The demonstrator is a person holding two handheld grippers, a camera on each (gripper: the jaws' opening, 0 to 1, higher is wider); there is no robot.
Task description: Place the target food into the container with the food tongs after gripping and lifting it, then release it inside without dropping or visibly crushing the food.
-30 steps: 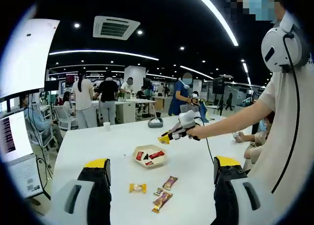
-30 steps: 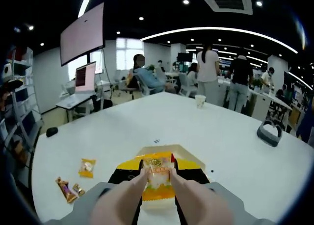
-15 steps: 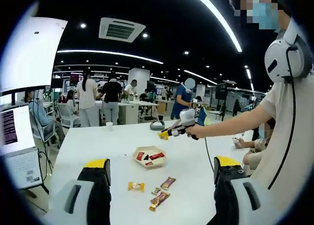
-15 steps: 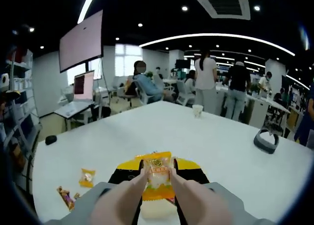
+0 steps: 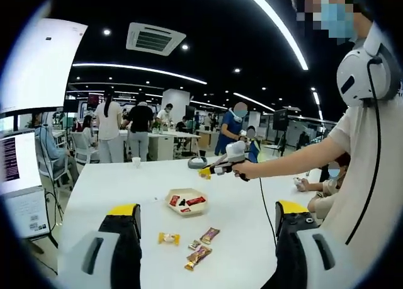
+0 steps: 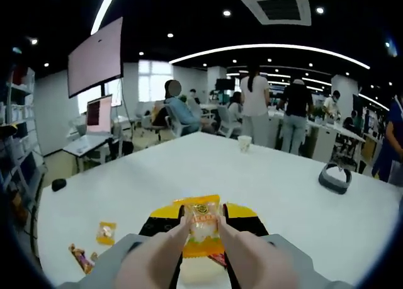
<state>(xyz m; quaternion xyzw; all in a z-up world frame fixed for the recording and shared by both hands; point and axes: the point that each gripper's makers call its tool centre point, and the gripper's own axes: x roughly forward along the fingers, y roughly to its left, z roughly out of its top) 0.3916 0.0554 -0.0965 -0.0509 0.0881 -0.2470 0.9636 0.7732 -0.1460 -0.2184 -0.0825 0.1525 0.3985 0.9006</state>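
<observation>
From my right hand-held gripper I log one orange snack packet pinched between the two flesh-coloured tong tips, held above the bench; the container directly beneath is mostly hidden by the jaws and packet, only a pale edge showing at the bottom of that view. In the left gripper view my left hand-held gripper stands wide open, holding nothing, its two yellow-tipped jaws well apart. Past it I count one shallow pale container on the bench, with about three dark and red wrapped pieces inside, too small to identify. Nearer, loose on the bench: one yellow packet to the left and three wrapped bars clustered to its right, their print illegible. The right hand-held gripper appears there too, held by a person's outstretched hand above the far side of the container. One white paper cup stands far off.
</observation>
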